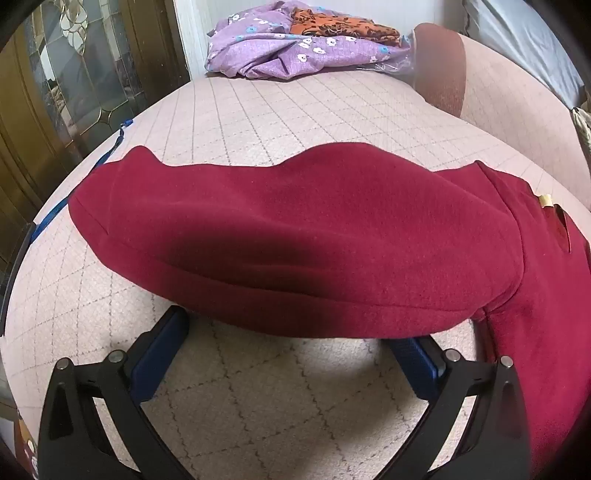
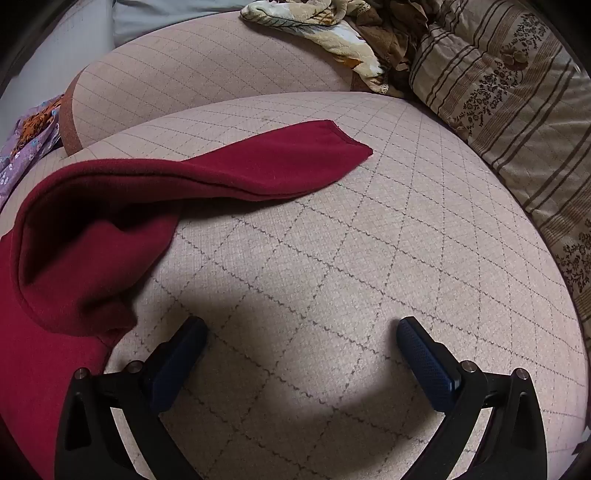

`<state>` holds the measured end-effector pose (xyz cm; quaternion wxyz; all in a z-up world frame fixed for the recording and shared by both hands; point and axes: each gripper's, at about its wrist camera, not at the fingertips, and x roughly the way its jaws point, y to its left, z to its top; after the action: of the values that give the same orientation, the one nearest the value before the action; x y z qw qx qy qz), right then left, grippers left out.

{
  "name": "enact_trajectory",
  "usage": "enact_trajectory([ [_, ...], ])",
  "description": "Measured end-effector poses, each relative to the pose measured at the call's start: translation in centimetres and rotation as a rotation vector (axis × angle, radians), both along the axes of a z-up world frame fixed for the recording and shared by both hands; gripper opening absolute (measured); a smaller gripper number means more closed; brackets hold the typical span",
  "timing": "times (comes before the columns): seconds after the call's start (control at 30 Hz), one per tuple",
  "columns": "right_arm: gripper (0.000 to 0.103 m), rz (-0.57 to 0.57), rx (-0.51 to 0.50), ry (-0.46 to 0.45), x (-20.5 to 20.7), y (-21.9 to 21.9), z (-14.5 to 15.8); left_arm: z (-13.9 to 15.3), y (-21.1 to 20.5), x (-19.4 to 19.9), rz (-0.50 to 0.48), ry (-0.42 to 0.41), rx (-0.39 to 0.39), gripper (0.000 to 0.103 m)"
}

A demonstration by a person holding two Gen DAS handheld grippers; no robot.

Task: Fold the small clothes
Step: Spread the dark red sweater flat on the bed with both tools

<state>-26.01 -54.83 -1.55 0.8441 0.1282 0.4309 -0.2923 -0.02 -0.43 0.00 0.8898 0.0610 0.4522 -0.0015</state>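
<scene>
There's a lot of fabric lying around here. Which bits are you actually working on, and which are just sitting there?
Part of the job:
- red garment
- left claw, open
- right claw, open

Just lying about:
- purple flowered cloth
- orange patterned cloth
- striped pillow
- cream leaf-print cloth

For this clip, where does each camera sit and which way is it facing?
Left wrist: on the left gripper, low over the quilted surface, facing the red garment and a purple floral cloth beyond; both open fingers show.
Right wrist: on the right gripper, facing bare quilting toward a striped pillow; open fingers show, holding nothing.
Shared: the red garment, the quilted surface and the purple cloth.
</scene>
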Motion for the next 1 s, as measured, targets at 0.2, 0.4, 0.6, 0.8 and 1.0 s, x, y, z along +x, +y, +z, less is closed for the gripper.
enact_trajectory([
  [0.2, 0.102, 0.000, 0.001, 0.000, 0.0, 0.0, 0.0, 0.0, 0.2, 0.0, 0.000, 0.000, -0.034, 0.103],
  [0.4, 0.102, 0.000, 0.001, -0.002, 0.0, 0.0, 0.0, -0.2, 0.1, -0.1, 0.000, -0.001, -0.039, 0.103],
  [0.6, 0.102, 0.000, -0.008, 0.006, 0.1, 0.1, 0.1, -0.1, 0.2, -0.1, -0.001, 0.001, -0.036, 0.103],
  [0.8, 0.103, -0.016, 0.006, 0.035, -0.2, 0.5, 0.7, 1.1, 0.4, -1.5, 0.008, 0.029, -0.046, 0.103],
  [1.0, 0.102, 0.006, 0.094, 0.123, -3.0, 4.4, 2.7, 4.6, -0.9, -5.1, -0.061, -0.051, -0.093, 0.103],
])
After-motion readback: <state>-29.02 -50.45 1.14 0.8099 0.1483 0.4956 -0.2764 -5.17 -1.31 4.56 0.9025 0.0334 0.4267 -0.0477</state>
